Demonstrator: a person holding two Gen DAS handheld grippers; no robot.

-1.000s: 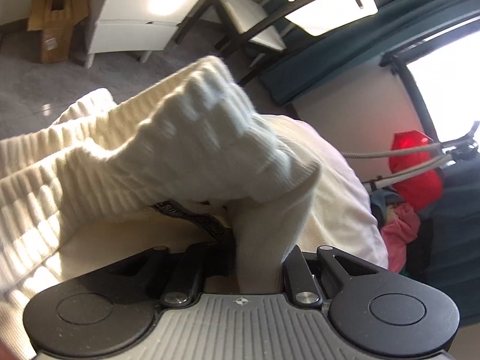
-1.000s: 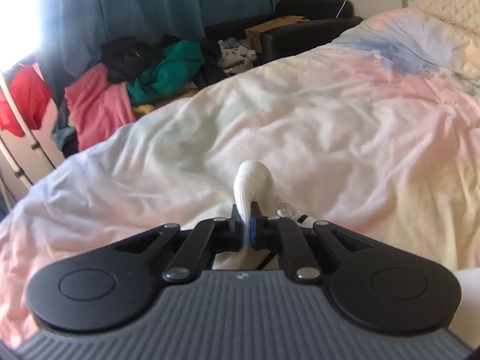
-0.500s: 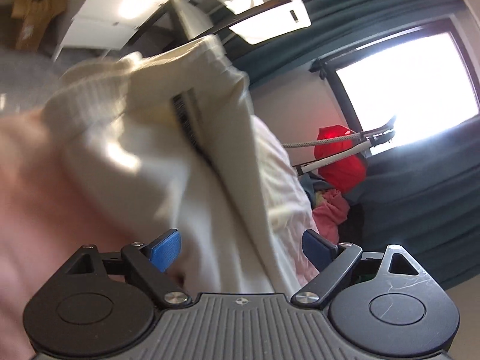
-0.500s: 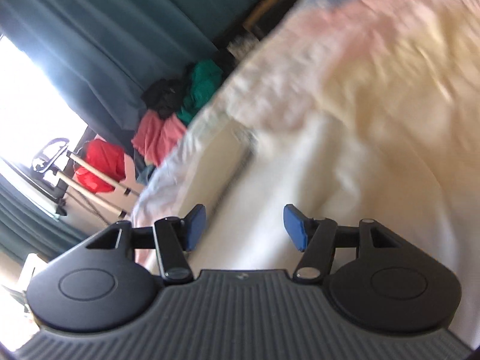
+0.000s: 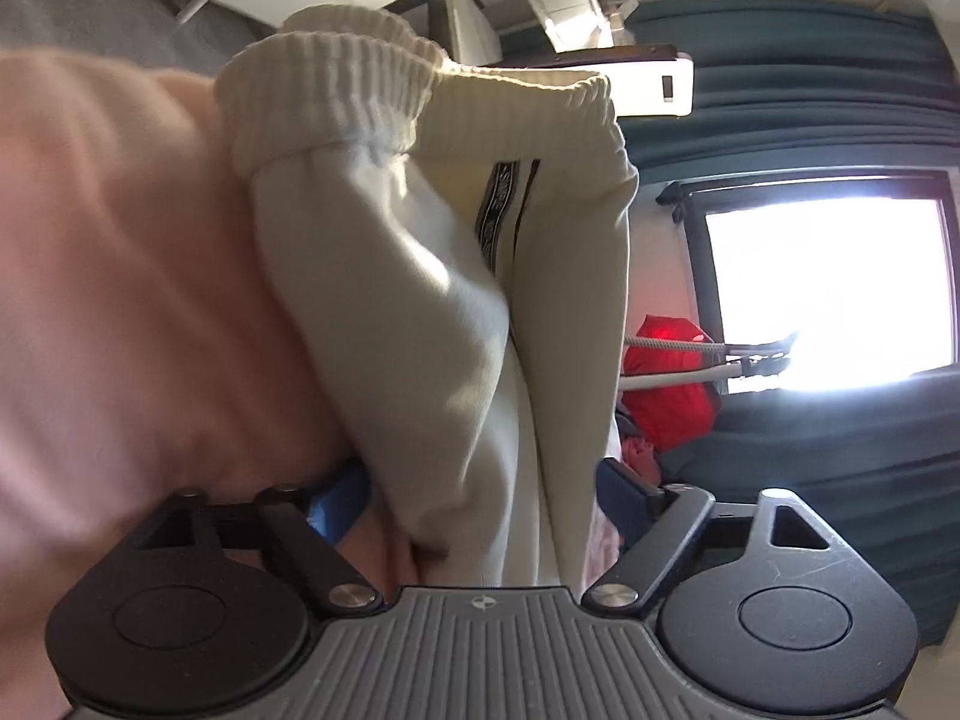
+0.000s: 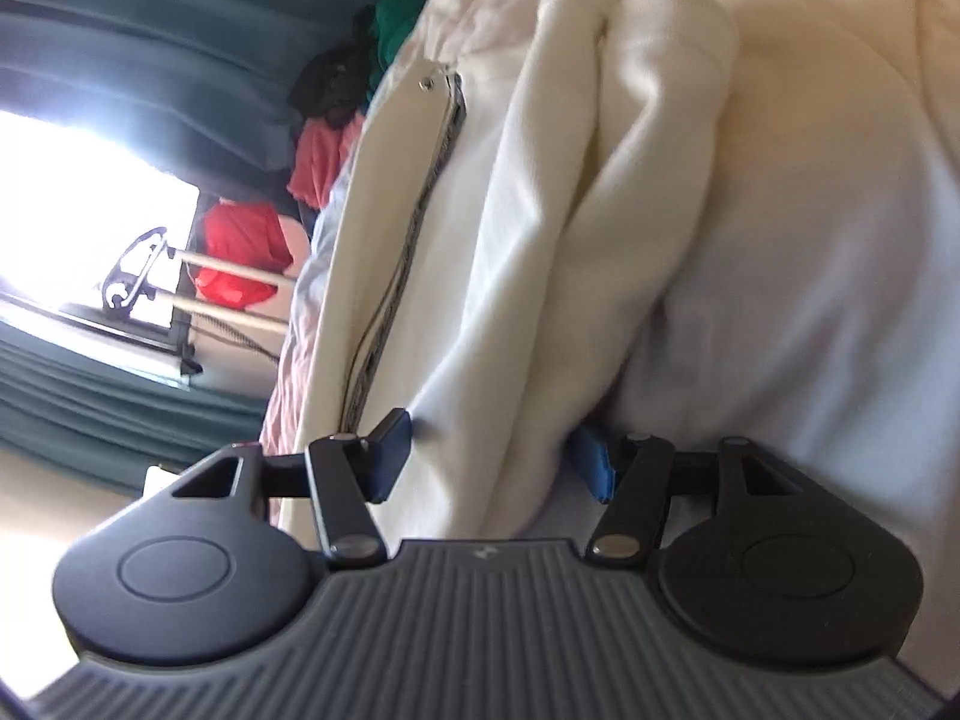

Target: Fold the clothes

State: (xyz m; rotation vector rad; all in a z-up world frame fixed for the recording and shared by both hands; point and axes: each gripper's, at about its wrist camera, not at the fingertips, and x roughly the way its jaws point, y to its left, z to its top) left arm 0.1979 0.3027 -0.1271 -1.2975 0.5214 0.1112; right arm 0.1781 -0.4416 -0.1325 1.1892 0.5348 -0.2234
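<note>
The left gripper (image 5: 480, 495) is standing with fingers apart, the cream garment (image 5: 456, 300) lying between them and running toward the frame's top. The right gripper (image 6: 495, 456) is likewise spread around its folds (image 6: 540, 240), lying on the bedsheet (image 6: 840, 210).

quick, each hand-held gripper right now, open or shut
Left hand-held gripper: open, cream garment between its fingers, not clamped.
Right hand-held gripper: open, same garment between its fingers.

Teal curtains (image 5: 798, 78), bright window (image 5: 828, 288), pastel bed (image 6: 840, 120)
</note>
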